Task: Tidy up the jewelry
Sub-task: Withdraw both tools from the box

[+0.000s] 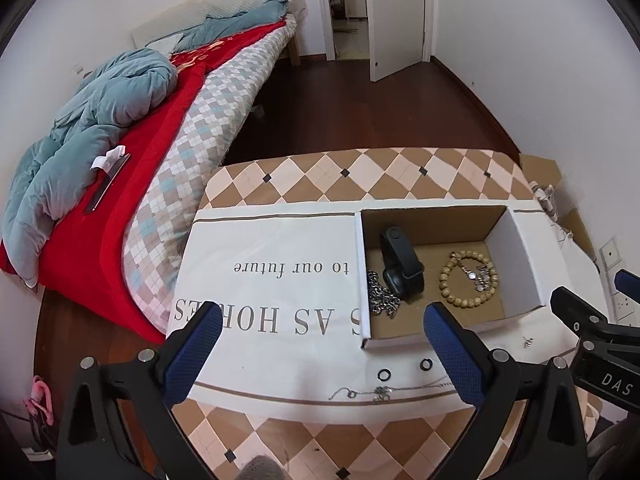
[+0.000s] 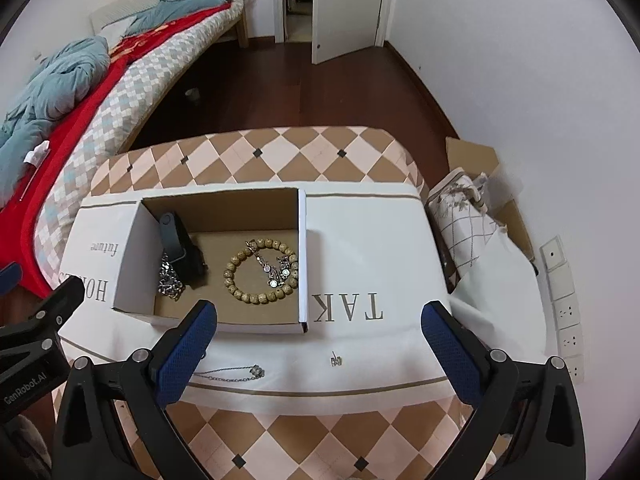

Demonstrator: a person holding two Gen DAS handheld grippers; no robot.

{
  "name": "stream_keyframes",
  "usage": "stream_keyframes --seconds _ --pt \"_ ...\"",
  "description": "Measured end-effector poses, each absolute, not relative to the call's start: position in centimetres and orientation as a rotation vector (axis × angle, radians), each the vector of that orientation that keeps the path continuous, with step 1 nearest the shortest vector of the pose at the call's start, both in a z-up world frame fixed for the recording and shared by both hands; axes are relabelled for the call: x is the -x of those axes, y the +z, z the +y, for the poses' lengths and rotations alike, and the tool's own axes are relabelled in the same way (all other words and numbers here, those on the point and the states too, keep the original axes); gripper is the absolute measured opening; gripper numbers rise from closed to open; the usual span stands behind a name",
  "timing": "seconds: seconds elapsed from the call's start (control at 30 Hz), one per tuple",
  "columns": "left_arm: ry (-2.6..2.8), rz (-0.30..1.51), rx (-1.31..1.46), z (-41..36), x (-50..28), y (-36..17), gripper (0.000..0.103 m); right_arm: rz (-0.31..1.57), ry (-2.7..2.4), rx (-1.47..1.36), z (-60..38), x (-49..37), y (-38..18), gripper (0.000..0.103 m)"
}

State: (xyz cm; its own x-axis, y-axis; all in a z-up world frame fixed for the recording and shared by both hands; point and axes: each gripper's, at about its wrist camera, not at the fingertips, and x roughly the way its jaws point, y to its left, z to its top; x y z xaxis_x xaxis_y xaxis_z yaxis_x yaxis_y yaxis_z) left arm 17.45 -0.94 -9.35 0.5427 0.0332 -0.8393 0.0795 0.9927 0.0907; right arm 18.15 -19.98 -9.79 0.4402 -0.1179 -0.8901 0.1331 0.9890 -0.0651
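Ahead of both spread, empty claws, left claw and right claw, the open cardboard box already holds the black smartwatch, tan wooden bead bracelet and chunky silver chain; nearer the claws, outside the box, a thin silver necklace, small earring and two dark rings remain.

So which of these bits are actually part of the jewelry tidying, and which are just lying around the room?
Part of the job:
cardboard box
bead bracelet
black watch
chunky chain
thin necklace
two rings
small earring

Just lying about:
bed with blue quilt
printed cloth
open door
wall sockets
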Motion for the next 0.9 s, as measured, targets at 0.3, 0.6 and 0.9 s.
stream_keyframes --seconds 0.3,0.6,0.9 --pt "-0.033 0.892 -0.114 -0.8 -13.5 -4.9 0.103 1.013 -0.135 -0.018 -19.3 -14.4 -5.2 0.103" --pt "-0.053 0.83 -0.102 -0.4 -9.9 -1.5 0.103 0.937 -0.113 -0.005 -18.3 -10.3 -1.0 0.103" --pt "-0.055 0.786 -0.085 0.2 -6.8 0.8 0.102 0.873 -0.115 -0.009 -17.9 -6.8 2.2 0.103"
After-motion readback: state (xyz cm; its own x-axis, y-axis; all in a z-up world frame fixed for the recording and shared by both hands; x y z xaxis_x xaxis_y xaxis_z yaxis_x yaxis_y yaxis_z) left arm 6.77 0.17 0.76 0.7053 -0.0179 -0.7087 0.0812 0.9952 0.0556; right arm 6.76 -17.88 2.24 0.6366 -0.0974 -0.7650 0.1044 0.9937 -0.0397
